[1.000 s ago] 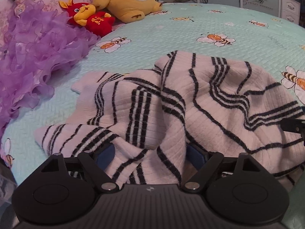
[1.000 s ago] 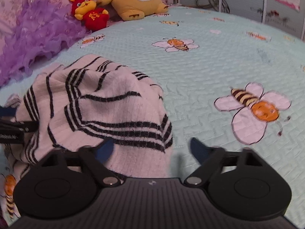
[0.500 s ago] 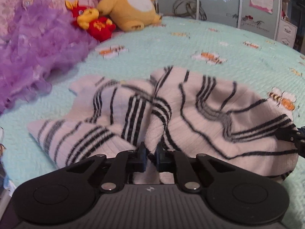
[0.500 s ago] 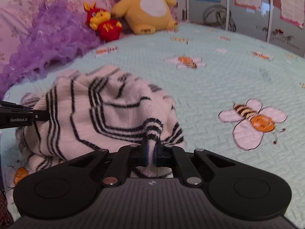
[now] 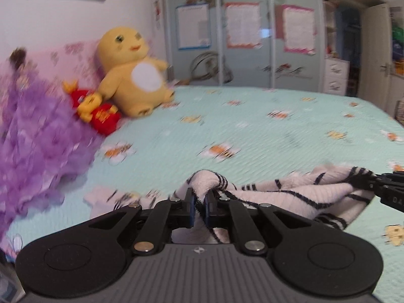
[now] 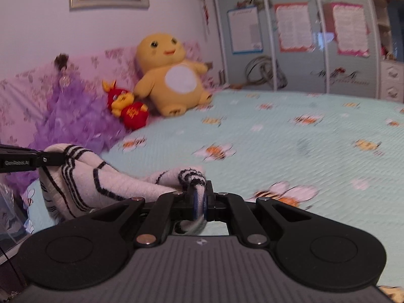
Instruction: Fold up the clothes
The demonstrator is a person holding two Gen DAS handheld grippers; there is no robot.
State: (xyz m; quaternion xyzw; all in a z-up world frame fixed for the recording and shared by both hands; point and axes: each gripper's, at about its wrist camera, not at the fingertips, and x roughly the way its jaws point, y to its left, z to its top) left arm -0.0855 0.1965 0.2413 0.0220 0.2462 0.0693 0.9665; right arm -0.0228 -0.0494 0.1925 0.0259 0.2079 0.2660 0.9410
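Both my grippers have come up off the bed (image 5: 265, 131) and taken the striped sweater (image 5: 298, 192) with them; a second ago it lay crumpled near the front edge with my jaws spread over it. Now my left gripper (image 5: 199, 208) is clenched on one fold of the knit, and my right gripper (image 6: 200, 203) is clenched on another, both pairs of jaws having closed on cloth within that second. Between them the sweater sags in a loose, twisted band, most of it hanging below my fingers over the front edge of the bed.

What worries me is that each pinch looks like a bunched fold, not a clean hem or shoulder. If I spread my hands like this, I judge the sweater may open lopsided or stay twisted. A thick, soft knit can also creep out of a narrow pinch if I shake it. The purple frilly dress (image 5: 38, 139) sits along the left edge of the bed, near enough that a wide swing could snag it; the yellow plush toy (image 6: 171, 80) and red plush toy (image 6: 128, 108) at the back edge are well apart.
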